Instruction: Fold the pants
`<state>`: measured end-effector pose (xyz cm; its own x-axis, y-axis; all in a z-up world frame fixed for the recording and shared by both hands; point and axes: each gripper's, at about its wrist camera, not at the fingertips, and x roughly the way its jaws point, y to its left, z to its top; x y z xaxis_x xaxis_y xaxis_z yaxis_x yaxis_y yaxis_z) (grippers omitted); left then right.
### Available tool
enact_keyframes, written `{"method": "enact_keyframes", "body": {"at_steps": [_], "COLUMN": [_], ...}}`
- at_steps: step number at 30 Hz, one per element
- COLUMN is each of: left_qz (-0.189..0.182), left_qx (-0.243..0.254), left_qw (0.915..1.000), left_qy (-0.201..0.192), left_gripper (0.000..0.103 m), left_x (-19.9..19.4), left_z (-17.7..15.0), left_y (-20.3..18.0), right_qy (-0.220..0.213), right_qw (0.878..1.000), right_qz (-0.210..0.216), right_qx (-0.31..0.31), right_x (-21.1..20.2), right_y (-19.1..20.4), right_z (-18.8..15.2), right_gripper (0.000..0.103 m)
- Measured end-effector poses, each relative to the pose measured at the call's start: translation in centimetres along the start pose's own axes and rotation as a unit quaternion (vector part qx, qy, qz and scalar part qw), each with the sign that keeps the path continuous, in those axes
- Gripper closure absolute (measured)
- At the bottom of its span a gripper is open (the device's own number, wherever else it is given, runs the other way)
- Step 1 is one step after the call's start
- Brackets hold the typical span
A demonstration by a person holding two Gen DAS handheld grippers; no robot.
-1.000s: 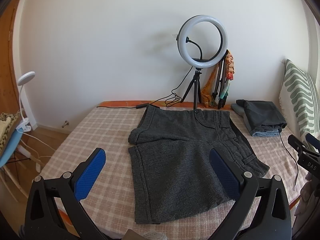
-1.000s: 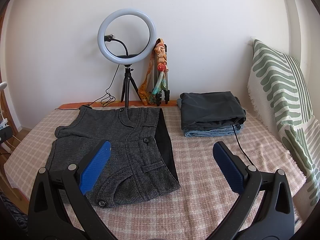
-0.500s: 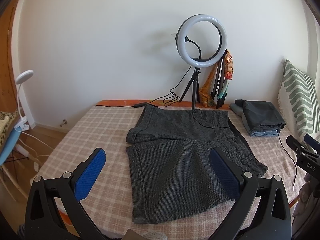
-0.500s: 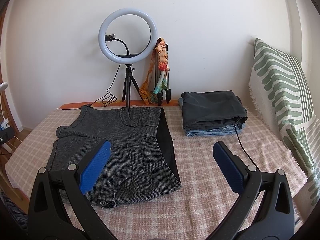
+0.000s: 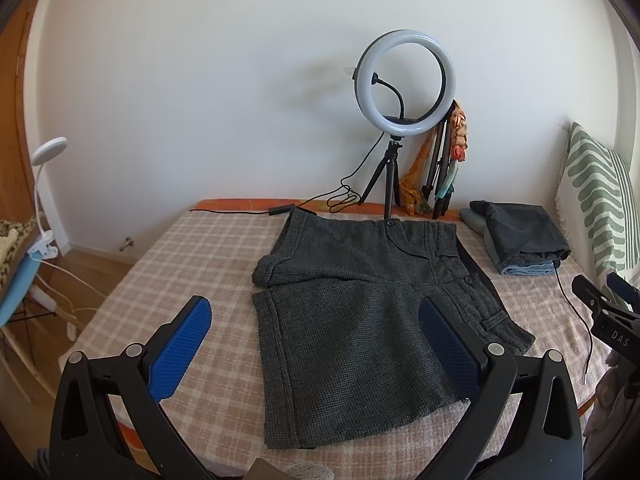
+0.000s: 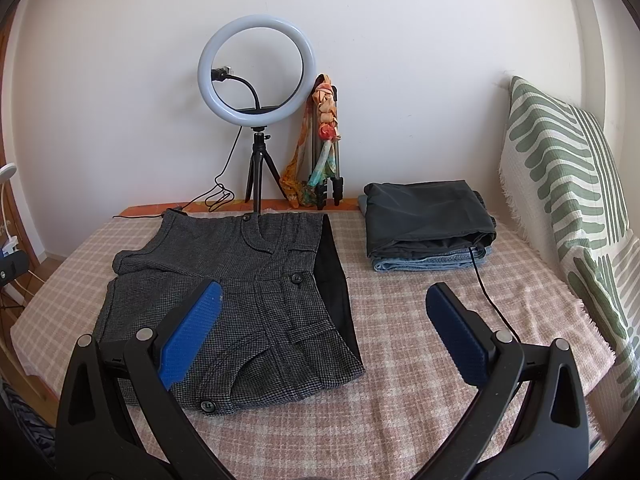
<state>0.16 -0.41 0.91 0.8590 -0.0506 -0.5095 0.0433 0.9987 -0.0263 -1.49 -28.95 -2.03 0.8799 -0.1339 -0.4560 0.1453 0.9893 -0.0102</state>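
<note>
Grey tweed shorts (image 5: 360,304) lie spread flat on the checked bedspread (image 5: 208,256), waistband to the right, leg hems to the left. The right wrist view shows the same shorts (image 6: 248,292), with a black lining strip along the waist edge. My left gripper (image 5: 316,344) hovers open above the bed's near edge, over the lower leg, holding nothing. My right gripper (image 6: 324,324) is open too, above the waist corner, with nothing between its blue pads. Its tip (image 5: 604,304) shows at the right edge of the left wrist view.
A folded stack of dark trousers on jeans (image 6: 428,224) sits at the back right, a black cable (image 6: 488,296) trailing from it. A ring light on a tripod (image 6: 256,92) and a folded tripod with scarves (image 6: 324,148) stand by the wall. A striped pillow (image 6: 568,200) leans at right.
Both grippers have drifted slightly, so the shorts sit a little further left and lower in the views. Both stay open and the shorts lie unmoved.
</note>
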Motion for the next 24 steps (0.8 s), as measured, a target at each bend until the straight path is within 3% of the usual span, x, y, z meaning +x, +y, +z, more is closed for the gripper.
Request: {"method": "enact_keyframes", "body": {"at_steps": [24], "left_qz": [-0.003], "left_qx": [0.002], "left_qw": [1.0000], "left_qy": [-0.002], "left_gripper": [0.000], "left_x": [-0.22], "left_z": [0.06], "left_y": [-0.33], "right_qy": [0.002], "right_qw": [1.000], "right_qz": [0.003], "right_qx": [0.004], "right_x": [0.01], "right_y": [-0.09], "right_z": [-0.03], "right_gripper": [0.000]}}
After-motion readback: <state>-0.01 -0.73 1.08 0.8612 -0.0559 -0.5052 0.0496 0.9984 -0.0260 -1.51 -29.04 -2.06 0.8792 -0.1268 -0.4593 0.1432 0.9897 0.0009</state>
